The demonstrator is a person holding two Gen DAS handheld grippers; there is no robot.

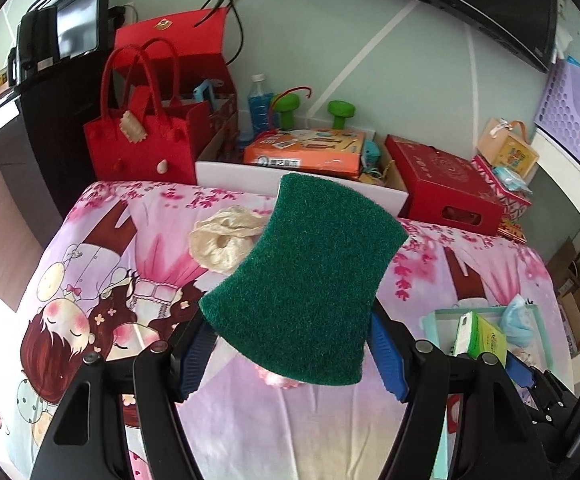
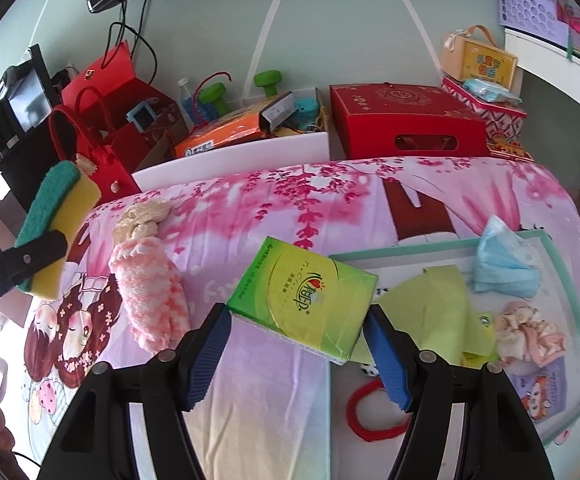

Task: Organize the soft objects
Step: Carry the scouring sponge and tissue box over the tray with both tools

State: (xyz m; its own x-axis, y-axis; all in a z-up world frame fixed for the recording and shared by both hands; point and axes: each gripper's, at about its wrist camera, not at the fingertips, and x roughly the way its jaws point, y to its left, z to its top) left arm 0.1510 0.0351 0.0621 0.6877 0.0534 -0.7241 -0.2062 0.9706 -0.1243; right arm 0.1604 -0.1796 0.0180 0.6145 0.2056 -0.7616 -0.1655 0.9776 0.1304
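Blue-padded right gripper (image 2: 298, 344) clamps one green tissue pack (image 2: 304, 300) at centre frame; left gripper (image 1: 290, 356) clamps one green-and-yellow sponge (image 1: 302, 280). Lower right, one teal-rimmed tray (image 2: 566, 280) holds one blue mask (image 2: 502, 268), one lime cloth (image 2: 438, 312), one pink scrunchie (image 2: 530, 332).

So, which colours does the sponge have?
Sponge: green scouring top, yellow body; best seen in the right wrist view.

The green tissue pack (image 2: 304, 300) carries a logo and small print, upside down and too garbled to read

Black hand-held gripper (image 2: 298, 354) frames, blue ribbed pads (image 2: 386, 364), silver pivot screws (image 2: 424, 356)
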